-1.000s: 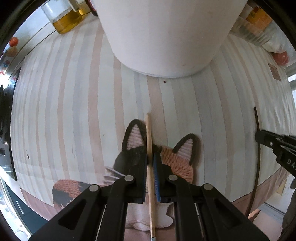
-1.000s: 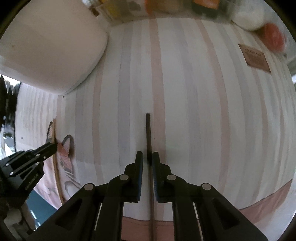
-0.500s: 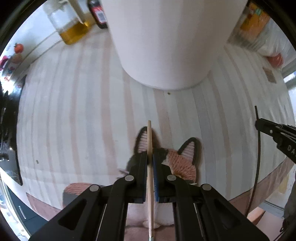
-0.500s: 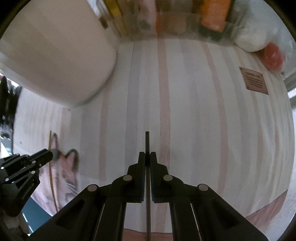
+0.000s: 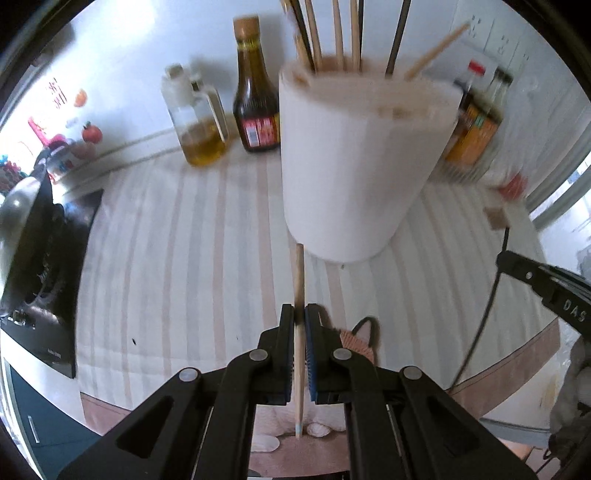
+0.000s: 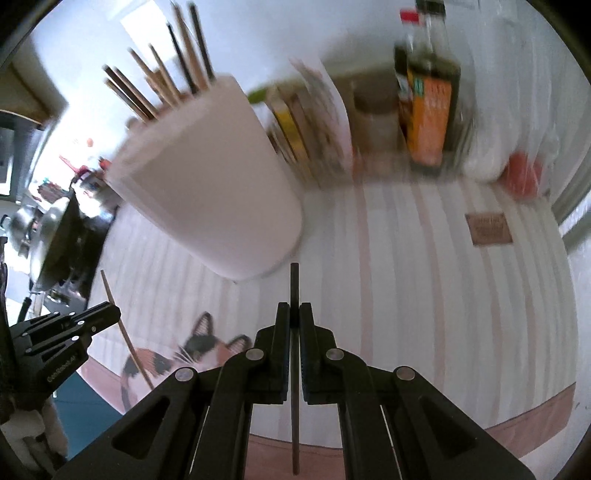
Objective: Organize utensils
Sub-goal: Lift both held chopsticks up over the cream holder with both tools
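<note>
Here, two chopsticks held clear above the striped tablecloth [image 5: 177, 258], one per gripper. Left gripper [image 5: 300, 325] clenched on a pale wooden chopstick [image 5: 298, 280], pinched partway along; long axis in line with the fingers, far end aimed at the foot of the white utensil holder [image 5: 354, 166], near end with a light blue tip trailing back between the gripper's arms. Right gripper [image 6: 291, 321] clamped likewise on a dark chopstick [image 6: 294, 284], long axis along its fingers, blunt far end pointing toward the base of the same holder [image 6: 221, 199]. Holder upright toward the cloth's back edge, already bristling with chopsticks [image 5: 338, 33], pale and dark, leaning at various angles. Behind it, by the wall: dark sauce bottle [image 5: 255, 92] and oil jug [image 5: 197, 118]. Cat-print mat [image 6: 192, 350] at the cloth's near edge.
</note>
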`<action>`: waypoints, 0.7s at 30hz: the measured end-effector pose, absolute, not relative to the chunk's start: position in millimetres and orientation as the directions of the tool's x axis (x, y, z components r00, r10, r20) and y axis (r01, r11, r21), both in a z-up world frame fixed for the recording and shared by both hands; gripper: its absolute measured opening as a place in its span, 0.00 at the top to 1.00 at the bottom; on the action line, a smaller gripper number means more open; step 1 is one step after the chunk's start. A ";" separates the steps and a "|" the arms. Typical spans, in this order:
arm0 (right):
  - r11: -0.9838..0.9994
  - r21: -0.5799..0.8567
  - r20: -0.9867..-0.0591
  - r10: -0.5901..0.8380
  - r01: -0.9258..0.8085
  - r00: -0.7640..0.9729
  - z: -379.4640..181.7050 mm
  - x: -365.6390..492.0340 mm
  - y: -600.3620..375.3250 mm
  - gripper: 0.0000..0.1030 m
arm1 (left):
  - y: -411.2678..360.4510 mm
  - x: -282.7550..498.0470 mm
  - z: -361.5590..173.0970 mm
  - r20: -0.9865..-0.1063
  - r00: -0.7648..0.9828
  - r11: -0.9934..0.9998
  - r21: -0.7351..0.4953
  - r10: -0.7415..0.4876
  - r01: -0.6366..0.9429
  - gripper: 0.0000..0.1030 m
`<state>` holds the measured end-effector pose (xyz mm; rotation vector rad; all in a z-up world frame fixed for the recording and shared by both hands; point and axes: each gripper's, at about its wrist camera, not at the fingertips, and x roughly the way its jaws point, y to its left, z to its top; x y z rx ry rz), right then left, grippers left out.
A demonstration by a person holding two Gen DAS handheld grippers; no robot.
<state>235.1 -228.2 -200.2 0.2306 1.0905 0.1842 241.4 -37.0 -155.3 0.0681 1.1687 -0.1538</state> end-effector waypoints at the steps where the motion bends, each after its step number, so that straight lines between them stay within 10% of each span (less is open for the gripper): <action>1: 0.960 0.279 -0.845 0.264 -0.038 0.465 -192.2 232.4 -227.8 0.96 | -37.9 237.6 -150.0 -0.914 0.397 0.988 -0.027 -0.087 0.154 0.97; 21: 0.943 0.304 -0.733 0.321 -0.134 0.599 -104.1 270.2 -221.5 0.96 | -42.0 222.9 -54.2 -0.809 0.568 0.982 -0.053 -0.149 0.182 0.97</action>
